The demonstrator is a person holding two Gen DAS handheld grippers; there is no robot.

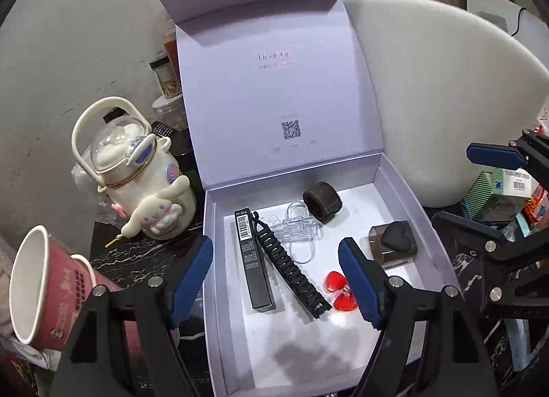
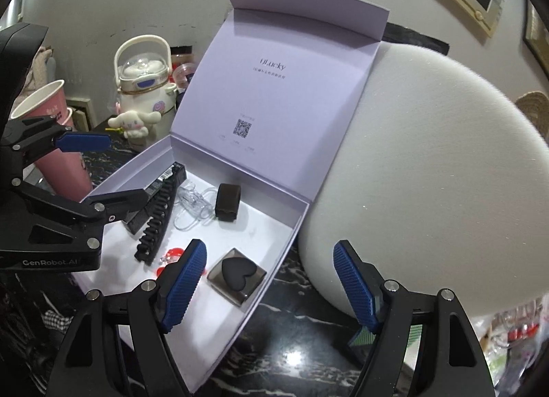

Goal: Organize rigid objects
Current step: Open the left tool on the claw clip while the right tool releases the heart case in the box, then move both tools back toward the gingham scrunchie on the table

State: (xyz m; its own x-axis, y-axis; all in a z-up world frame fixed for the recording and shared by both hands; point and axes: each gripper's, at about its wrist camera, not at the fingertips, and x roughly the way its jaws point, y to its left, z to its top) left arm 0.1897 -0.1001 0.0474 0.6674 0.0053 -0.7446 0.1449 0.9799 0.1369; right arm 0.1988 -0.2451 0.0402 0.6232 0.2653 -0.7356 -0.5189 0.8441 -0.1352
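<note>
- Lavender cardboard gift box [image 1: 405,197] lay open, holding a black ridged hair clip [image 1: 291,266] beside a slim black carton [image 1: 255,263].
- Left gripper [image 1: 276,280] and right gripper [image 2: 269,288] hovered, fingers apart, empty.

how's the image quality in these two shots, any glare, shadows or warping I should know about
Left wrist view: strong fisheye bending of the open box lid, dark corners, a soft gray shadow on the box floor near the left gripper. Right wrist view: same barrel warp, white cushion bright but not blown out, lid lettering sharp.
</note>
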